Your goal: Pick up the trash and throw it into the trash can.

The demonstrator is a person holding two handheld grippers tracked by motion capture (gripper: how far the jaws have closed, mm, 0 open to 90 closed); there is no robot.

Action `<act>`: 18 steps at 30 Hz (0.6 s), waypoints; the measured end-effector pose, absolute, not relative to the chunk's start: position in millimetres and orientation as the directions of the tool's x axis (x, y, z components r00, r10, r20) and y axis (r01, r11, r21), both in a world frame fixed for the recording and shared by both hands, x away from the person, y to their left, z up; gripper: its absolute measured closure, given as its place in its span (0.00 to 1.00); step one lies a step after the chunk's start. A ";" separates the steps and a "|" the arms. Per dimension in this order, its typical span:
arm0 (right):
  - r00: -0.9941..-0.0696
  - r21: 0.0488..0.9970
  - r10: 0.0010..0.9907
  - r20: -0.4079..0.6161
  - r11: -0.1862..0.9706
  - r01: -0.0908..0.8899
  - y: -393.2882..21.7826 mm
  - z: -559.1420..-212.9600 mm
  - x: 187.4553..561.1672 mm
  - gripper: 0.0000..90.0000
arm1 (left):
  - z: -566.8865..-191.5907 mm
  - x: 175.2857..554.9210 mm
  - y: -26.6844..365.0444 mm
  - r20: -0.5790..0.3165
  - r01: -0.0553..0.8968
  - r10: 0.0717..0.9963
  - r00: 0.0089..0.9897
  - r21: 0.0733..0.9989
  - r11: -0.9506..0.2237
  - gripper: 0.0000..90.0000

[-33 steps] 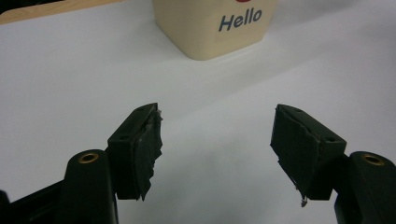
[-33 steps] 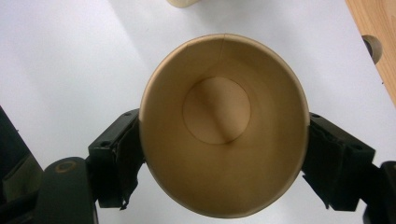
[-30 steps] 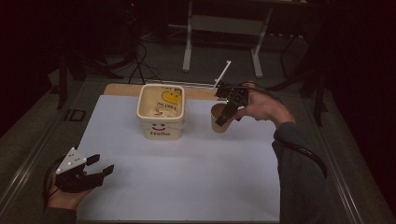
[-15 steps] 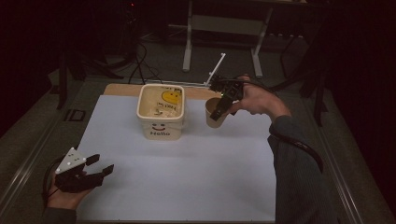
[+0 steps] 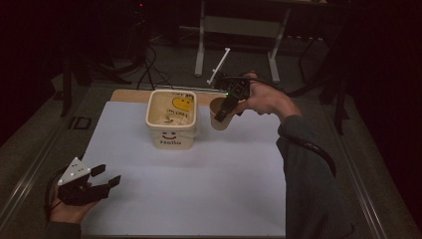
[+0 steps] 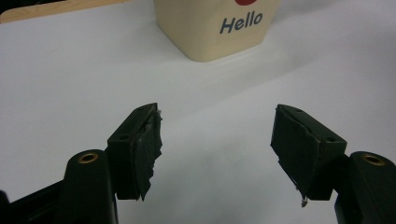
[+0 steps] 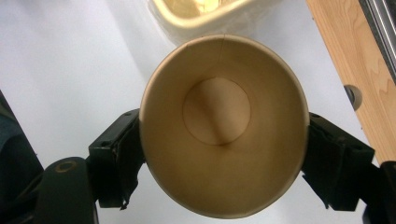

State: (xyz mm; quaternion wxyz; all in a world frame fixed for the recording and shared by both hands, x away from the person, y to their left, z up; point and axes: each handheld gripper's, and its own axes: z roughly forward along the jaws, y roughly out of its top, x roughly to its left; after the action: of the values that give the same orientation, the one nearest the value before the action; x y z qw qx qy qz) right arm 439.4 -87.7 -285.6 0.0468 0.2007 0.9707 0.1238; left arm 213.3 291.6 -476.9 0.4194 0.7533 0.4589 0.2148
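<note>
Right now your right gripper [image 5: 225, 113] clamps paper cup [image 5: 219, 115] across its sides, jaws squeezing opposite walls, so mouth stays open and unobstructed. Cup empty inside in right gripper view [image 7: 223, 123], held just beside cream tub [image 5: 171, 119], right of its rim, apparently above white sheet [image 5: 199, 189]; likely staged for tipping or setting next to tub. Your left gripper [image 5: 102, 178] rests near sheet's front-left corner, jaws spread wide, holding nothing, parked out of way, well apart from tub.

Brown paper cup [image 5: 219, 116] held just right of cream square plastic tub [image 5: 171, 120]

Clamped by black right gripper [image 5: 225, 112], raised off white sheet [image 5: 199, 184]. Well below-left of tub, black left gripper [image 5: 103, 176], jaws spread, low over sheet.
</note>
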 end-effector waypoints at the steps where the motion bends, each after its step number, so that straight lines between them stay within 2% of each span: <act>1: -0.916 0.262 0.400 -0.042 0.889 0.376 -85.4 -285.7 440.0 0.23 | -476.9 213.3 291.5 -0.063 0.511 0.872 0.486 0.829 -0.225 0.37; 18: -0.929 0.290 0.366 -0.049 0.896 0.337 -46.6 -276.6 445.8 0.23 | -476.2 212.2 293.8 -0.073 0.510 0.873 0.482 0.834 -0.211 0.37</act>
State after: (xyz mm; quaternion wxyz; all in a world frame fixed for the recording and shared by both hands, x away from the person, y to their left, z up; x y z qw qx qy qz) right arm 445.8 -46.6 -276.6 0.0513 0.1808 0.9722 0.1394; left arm 212.2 293.8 -476.2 0.4254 0.7482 0.4621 0.2137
